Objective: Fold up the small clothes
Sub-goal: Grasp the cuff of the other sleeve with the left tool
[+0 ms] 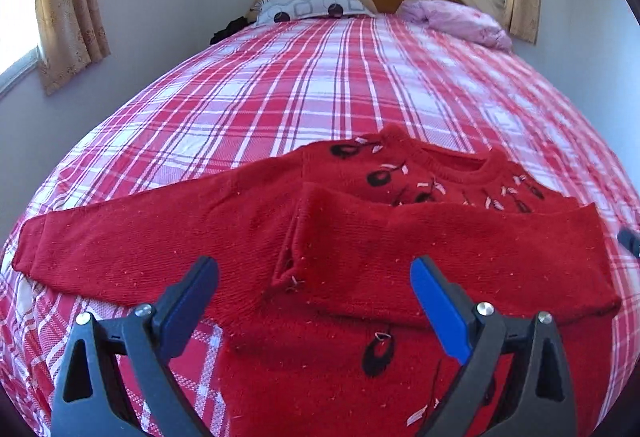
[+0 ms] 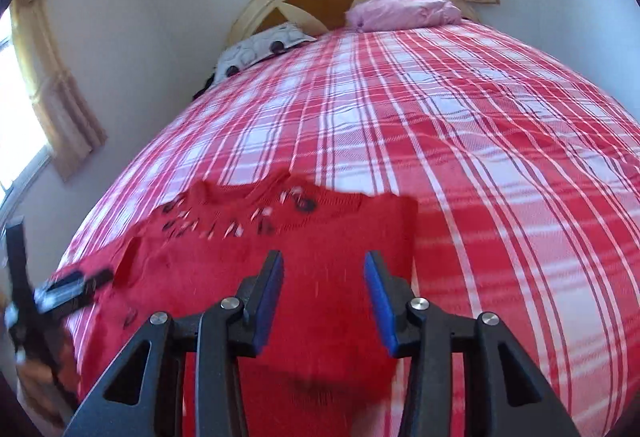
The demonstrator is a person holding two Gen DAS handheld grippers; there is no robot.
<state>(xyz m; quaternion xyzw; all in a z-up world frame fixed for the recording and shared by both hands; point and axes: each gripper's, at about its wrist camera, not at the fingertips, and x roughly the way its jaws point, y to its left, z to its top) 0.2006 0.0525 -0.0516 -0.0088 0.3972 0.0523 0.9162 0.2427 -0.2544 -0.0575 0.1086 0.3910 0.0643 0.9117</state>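
Red sweater (image 1: 360, 257) lay at bed (image 1: 320, 85) near edge | left gripper (image 1: 314, 277) and right gripper (image 2: 324, 277) both spread, empty | plaid beyond clear.

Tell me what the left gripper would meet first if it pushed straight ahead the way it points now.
Most likely the red sweater: the left gripper has open, empty jaws aimed down at the sleeve folded across the body. Depth is hard to judge through the fisheye, but nothing else shows in between.
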